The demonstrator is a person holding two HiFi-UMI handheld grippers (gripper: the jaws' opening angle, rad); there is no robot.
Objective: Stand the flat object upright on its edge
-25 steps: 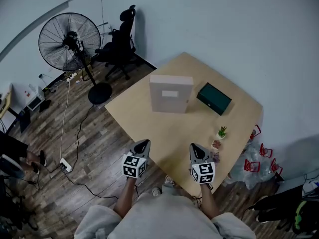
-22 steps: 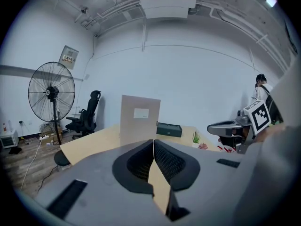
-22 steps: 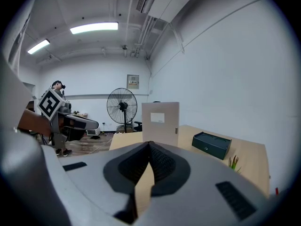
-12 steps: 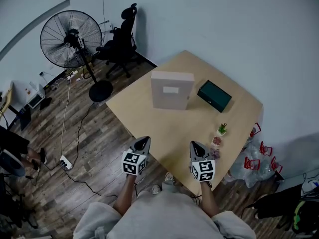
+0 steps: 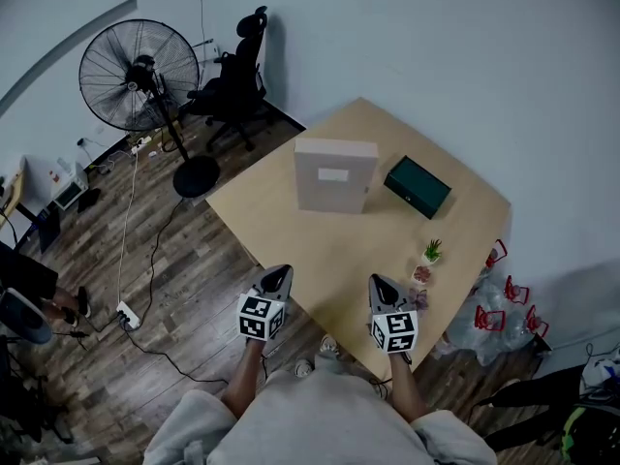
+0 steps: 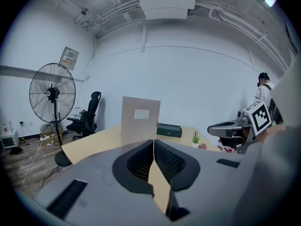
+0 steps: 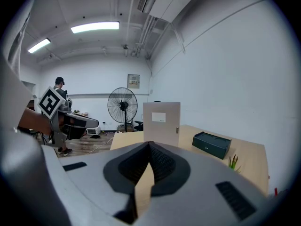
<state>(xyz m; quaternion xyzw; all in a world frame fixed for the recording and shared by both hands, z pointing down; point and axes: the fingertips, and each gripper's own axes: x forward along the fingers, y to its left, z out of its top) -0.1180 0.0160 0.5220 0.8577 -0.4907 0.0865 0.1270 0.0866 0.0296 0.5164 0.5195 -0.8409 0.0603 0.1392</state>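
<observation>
The flat beige box (image 5: 334, 175) with a white label stands upright on its edge in the middle of the wooden table (image 5: 329, 250). It also rises ahead in the left gripper view (image 6: 140, 121) and the right gripper view (image 7: 161, 122). My left gripper (image 5: 279, 275) hovers at the table's near edge, shut and holding nothing; its pads meet (image 6: 154, 142). My right gripper (image 5: 378, 285) floats beside it over the near edge, also shut with nothing in it (image 7: 149, 145). Both stay well short of the box.
A dark green case (image 5: 417, 190) lies to the right of the beige box. A small potted plant (image 5: 431, 253) sits near the table's right edge. A standing fan (image 5: 136, 76) and a black office chair (image 5: 232, 76) stand on the floor at the left.
</observation>
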